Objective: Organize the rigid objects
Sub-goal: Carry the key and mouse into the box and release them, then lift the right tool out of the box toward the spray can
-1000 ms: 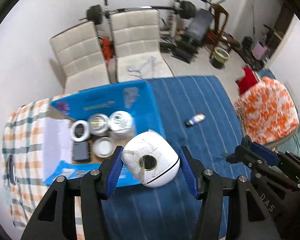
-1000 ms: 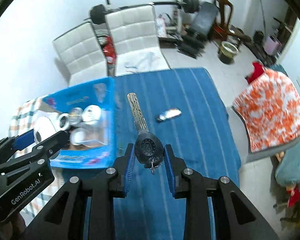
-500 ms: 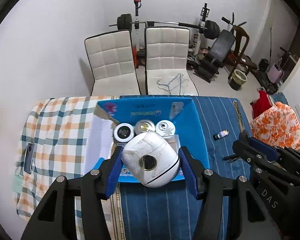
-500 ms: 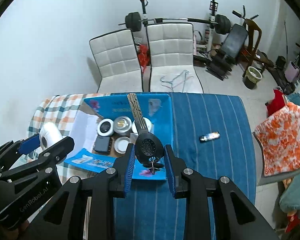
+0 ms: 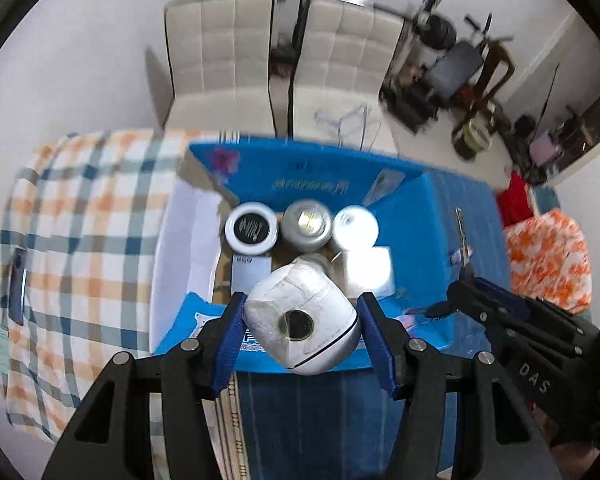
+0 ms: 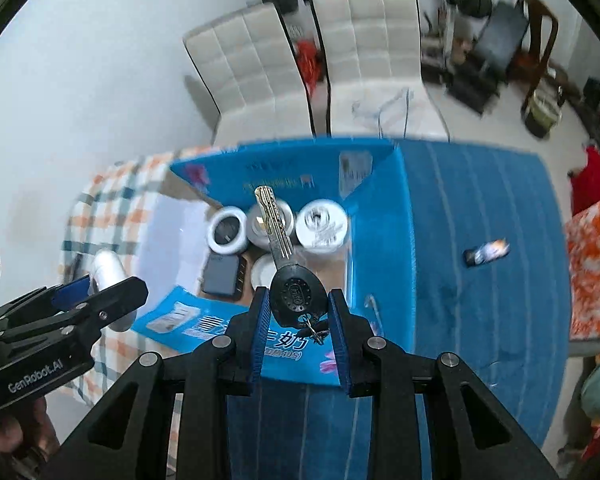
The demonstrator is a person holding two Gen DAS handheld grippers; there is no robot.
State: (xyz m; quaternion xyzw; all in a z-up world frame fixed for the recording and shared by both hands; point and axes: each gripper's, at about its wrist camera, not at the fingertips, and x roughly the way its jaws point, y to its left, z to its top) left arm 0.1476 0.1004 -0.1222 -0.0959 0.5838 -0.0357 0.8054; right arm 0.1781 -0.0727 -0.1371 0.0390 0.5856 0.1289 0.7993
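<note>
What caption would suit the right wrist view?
Right gripper holding a black-headed key above an open blue box of round tins.

A: Where does the box [image 5: 428,216] sit?

B: On the table, flaps open, straddling the checked cloth [image 5: 80,216] on its left and the striped cloth [image 6: 480,208] on its right. Two chairs [image 6: 364,40] stand behind the table, side by side.

A: And inside?

B: Three jars [image 5: 252,229] in a row along the far wall. Nearer than them lie a flat device [image 6: 221,276] on the left and a lid [image 6: 265,270] beside it.

A: The held things?

B: The camera [image 5: 300,320] hangs over the box's near edge; the key [image 6: 278,240] to its right, over the box's near right part, blade pointing toward the jars.

A: Anything outside?

B: A small tube [image 6: 486,252] lies on the striped cloth, well right of the box.
</note>
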